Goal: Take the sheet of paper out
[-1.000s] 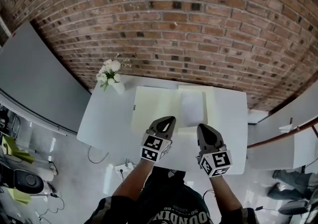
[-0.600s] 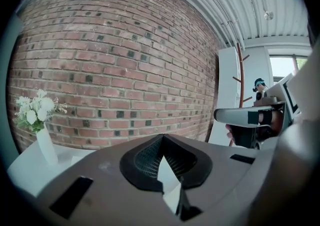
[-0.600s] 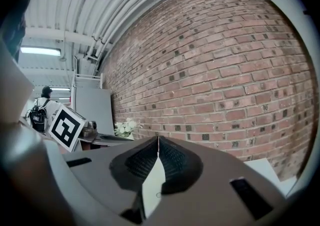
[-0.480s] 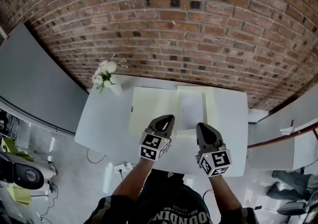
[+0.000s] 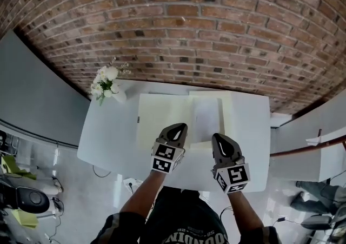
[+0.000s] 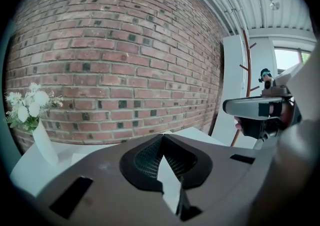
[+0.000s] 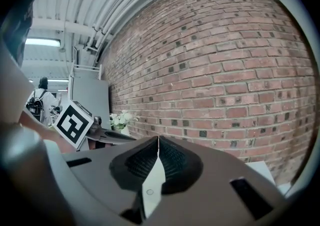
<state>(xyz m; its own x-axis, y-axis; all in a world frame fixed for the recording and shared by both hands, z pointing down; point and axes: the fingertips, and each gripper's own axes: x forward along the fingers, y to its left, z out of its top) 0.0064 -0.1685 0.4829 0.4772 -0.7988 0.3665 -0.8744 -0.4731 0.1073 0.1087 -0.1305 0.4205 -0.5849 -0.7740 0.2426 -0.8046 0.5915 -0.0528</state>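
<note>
An open pale yellow folder lies on the white table. A white sheet of paper rests on the folder's right half. My left gripper hovers over the folder's near edge, just left of the sheet. Its jaws are shut with nothing between them, as the left gripper view shows. My right gripper is at the sheet's near right corner, also shut and empty. Neither gripper can be seen touching the paper.
A white vase of white flowers stands at the table's far left corner, also seen in the left gripper view. A brick wall runs right behind the table. Grey panels stand at both sides, with cluttered floor below.
Both grippers have moved a little forward and down over the folder's near edge. Their jaws stay shut. The folder and sheet have not moved.
</note>
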